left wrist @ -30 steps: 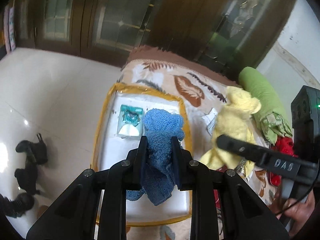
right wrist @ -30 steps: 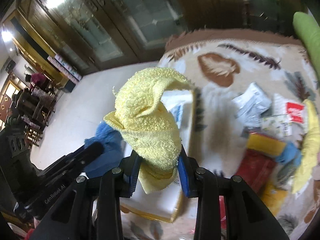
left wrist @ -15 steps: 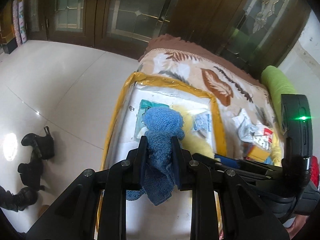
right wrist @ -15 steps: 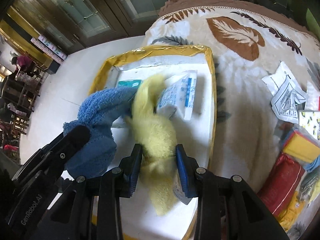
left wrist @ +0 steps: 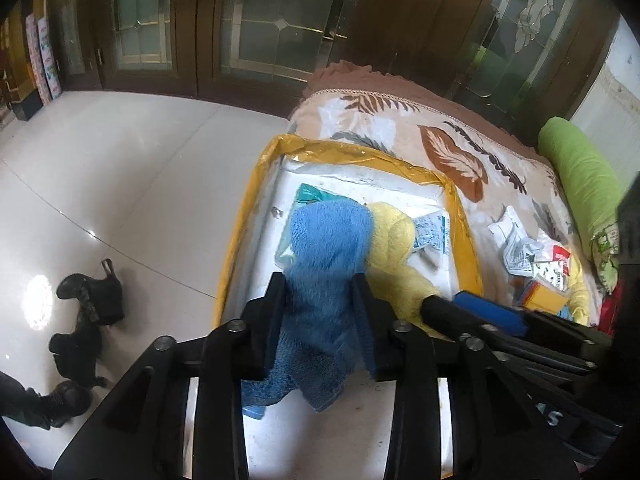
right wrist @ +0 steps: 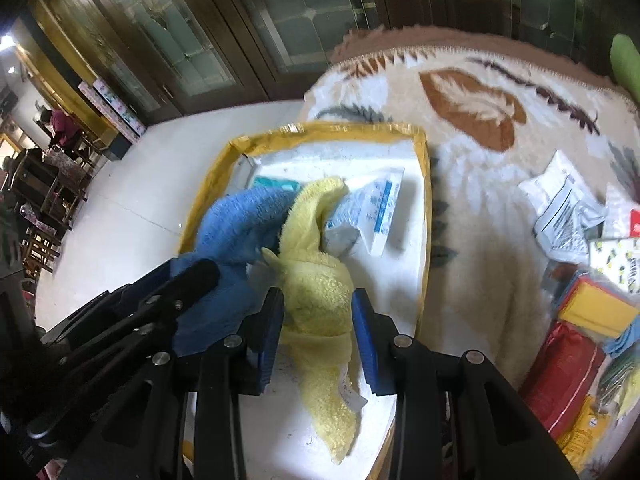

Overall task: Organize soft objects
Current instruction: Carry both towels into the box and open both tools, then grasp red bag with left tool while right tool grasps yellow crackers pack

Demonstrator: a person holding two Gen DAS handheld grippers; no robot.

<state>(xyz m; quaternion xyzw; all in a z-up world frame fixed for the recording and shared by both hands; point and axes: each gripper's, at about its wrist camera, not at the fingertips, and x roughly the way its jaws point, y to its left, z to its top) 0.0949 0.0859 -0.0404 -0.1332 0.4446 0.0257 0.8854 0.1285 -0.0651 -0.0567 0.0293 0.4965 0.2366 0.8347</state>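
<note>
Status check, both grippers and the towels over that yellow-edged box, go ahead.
Left gripper jaws just widened, blue towel between them. Right gripper shut on yellow towel. Both in the box, draped over packets.

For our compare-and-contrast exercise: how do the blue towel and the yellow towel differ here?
The blue towel sits between the left gripper's fingers; the yellow towel sits between the right gripper's. Blue lies nearer the tray's floor-side edge, yellow nearer the blanket. Yellow drapes against a white packet; blue covers a teal one. Both are fluffy, crumpled and inside the tray.
</note>
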